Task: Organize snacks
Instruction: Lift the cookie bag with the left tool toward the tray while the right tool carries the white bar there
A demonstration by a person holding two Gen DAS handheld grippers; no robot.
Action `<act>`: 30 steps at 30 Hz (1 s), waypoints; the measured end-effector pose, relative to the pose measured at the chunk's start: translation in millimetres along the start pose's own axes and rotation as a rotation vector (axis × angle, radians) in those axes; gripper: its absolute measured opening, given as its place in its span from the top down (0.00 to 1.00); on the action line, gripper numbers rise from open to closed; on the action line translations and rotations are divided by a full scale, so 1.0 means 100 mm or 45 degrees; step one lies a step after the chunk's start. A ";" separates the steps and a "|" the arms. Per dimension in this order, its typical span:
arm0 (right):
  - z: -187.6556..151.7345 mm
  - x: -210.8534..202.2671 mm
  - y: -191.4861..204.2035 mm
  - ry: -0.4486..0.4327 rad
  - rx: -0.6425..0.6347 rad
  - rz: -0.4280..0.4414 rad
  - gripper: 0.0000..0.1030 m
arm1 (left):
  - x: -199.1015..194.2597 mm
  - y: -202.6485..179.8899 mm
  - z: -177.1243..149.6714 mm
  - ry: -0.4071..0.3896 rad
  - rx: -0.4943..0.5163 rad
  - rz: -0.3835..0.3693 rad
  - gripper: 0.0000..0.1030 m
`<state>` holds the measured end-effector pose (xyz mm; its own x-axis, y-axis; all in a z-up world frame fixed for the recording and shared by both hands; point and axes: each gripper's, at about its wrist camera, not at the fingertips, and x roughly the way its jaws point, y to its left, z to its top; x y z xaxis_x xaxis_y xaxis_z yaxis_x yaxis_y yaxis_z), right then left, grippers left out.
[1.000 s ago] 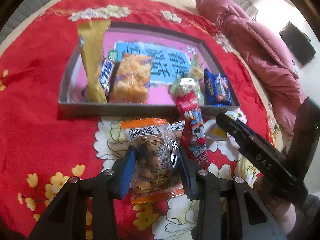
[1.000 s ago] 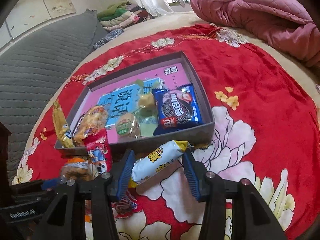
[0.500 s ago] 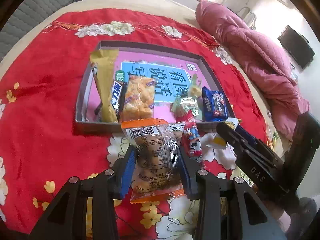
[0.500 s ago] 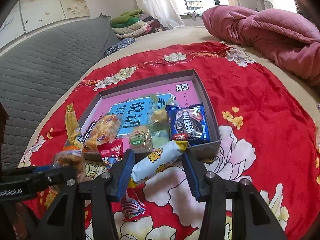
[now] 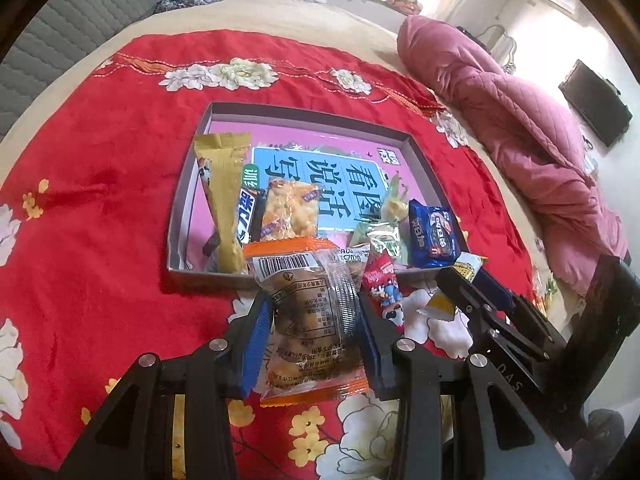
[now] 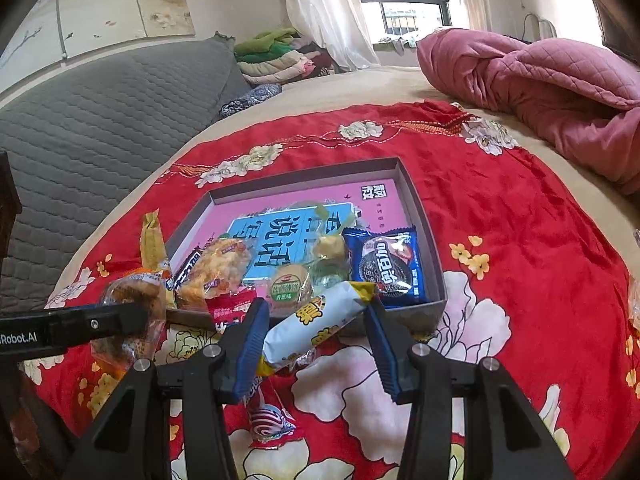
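Note:
My left gripper (image 5: pixel 312 320) is shut on a clear orange-edged snack packet (image 5: pixel 308 312) and holds it above the red cloth, just short of the grey box's (image 5: pixel 178 204) near wall. My right gripper (image 6: pixel 316 328) is shut on a white and yellow snack bar (image 6: pixel 316 324), held by the box's (image 6: pixel 434 264) near right corner. The box holds a gold bar (image 5: pixel 224 196), a yellow cracker pack (image 5: pixel 290 210), a blue cookie pack (image 5: pixel 434 236) and other small snacks. A red packet (image 5: pixel 384 292) leans on the box's near wall.
A red and white sweet wrapper (image 6: pixel 270 420) lies on the red flowered cloth (image 6: pixel 520 216) under my right gripper. A pink quilt (image 6: pixel 540 80) lies at the far right. A grey padded headboard (image 6: pixel 100 120) stands at the left.
Both grippers have risen and pulled back from the box with their snacks still held. More of the room shows behind the box.

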<state>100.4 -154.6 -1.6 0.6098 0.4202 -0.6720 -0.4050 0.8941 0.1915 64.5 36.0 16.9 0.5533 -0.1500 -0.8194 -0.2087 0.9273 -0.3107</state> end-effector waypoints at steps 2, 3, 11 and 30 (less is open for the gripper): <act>0.01 0.00 0.00 -0.004 0.001 0.003 0.52 | -0.01 0.00 0.01 -0.005 -0.001 0.005 0.59; 0.01 0.00 -0.01 -0.005 0.002 0.005 0.52 | -0.02 0.00 0.02 -0.010 -0.003 0.007 0.59; 0.03 -0.01 -0.05 -0.019 0.020 0.009 0.52 | -0.05 0.07 0.10 -0.031 -0.032 0.032 0.59; 0.06 -0.03 -0.15 -0.053 0.045 -0.008 0.52 | -0.01 0.06 0.25 -0.062 -0.051 0.021 0.59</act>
<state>109.0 -167.8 2.0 0.6405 0.4196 -0.6432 -0.3772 0.9014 0.2125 82.7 50.0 27.8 0.5876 -0.1173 -0.8006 -0.2497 0.9149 -0.3173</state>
